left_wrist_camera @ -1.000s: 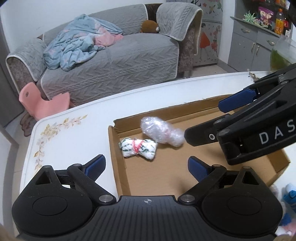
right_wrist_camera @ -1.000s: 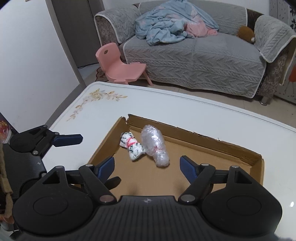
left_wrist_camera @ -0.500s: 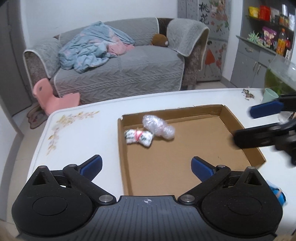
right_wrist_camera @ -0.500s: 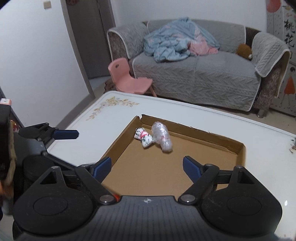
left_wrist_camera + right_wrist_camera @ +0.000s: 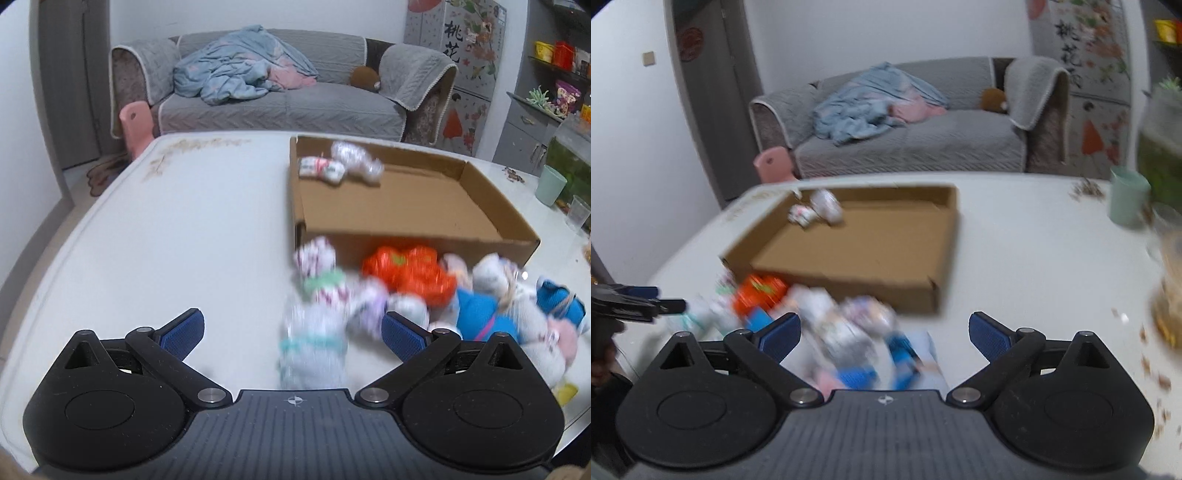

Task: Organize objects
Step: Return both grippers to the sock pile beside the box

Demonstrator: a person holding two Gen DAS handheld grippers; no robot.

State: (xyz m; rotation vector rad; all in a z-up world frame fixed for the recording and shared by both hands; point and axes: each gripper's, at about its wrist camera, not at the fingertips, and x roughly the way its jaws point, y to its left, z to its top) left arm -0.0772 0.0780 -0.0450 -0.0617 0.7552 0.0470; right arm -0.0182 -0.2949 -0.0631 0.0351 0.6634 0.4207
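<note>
An open cardboard box (image 5: 406, 206) (image 5: 868, 243) lies on the white table (image 5: 184, 221). In its far left corner rest a patterned white bundle (image 5: 321, 168) and a plastic-wrapped bundle (image 5: 356, 162). In front of the box sits a blurred pile of bundles: a white-green one (image 5: 317, 314), an orange-red one (image 5: 410, 273), a blue one (image 5: 480, 310). My left gripper (image 5: 291, 330) is open over the white-green bundle, not gripping it. My right gripper (image 5: 885, 332) hovers above the pile's white and blue bundles (image 5: 846, 328), its jaws opening, nothing pressed between them.
A green cup (image 5: 550, 188) (image 5: 1128, 201) and a clear glass (image 5: 578, 218) stand at the table's right side, with crumbs (image 5: 1160, 332) scattered near the right edge. A grey sofa (image 5: 280, 107) and a pink chair (image 5: 135, 118) are beyond the table.
Both grippers have pulled back from over the box toward the table's near side, bringing the pile into view. The right gripper's jaws have widened and it has left the left wrist view.
</note>
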